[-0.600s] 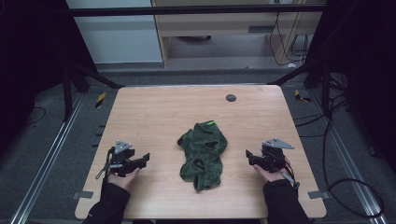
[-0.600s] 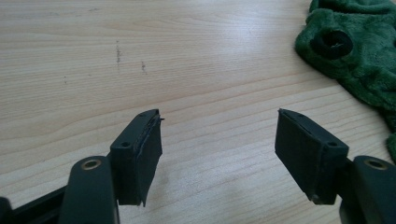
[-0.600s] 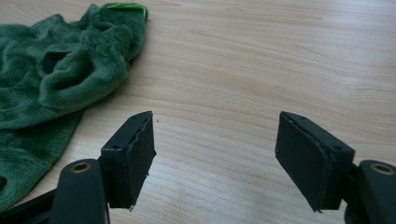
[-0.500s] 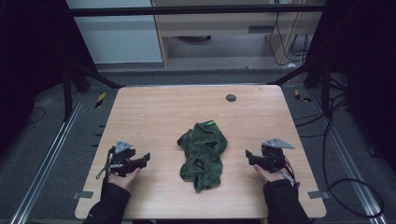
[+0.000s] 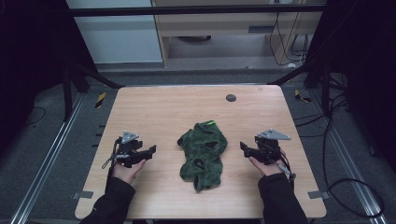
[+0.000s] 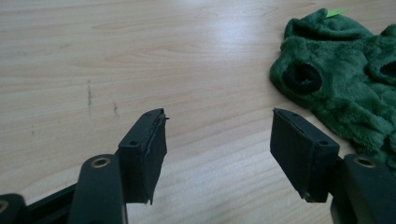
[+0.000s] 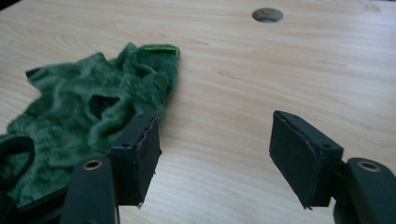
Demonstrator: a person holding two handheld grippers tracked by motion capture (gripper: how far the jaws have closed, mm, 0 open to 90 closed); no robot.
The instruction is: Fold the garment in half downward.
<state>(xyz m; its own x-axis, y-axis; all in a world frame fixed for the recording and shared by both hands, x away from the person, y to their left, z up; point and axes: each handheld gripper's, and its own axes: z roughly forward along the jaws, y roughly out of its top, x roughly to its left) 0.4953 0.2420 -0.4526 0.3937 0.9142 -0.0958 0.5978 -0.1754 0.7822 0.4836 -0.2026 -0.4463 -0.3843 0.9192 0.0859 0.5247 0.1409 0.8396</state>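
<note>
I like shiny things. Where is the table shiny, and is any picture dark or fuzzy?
Left gripper view: a white glare streak on the table beside the green fuzzy cloth. Right gripper view: even light, near jaws slightly soft. High view: table lit, surroundings very dark, picture a bit grainy.

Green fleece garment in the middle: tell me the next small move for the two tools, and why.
Probably bring both tools inward to the green fleece garment. It lies crumpled on the table, untouched. The left tool and right tool flank it, both open and empty, their jaws over bare wood. The right tool looks slightly closer to the fabric's edge, so it may reach first.
</note>
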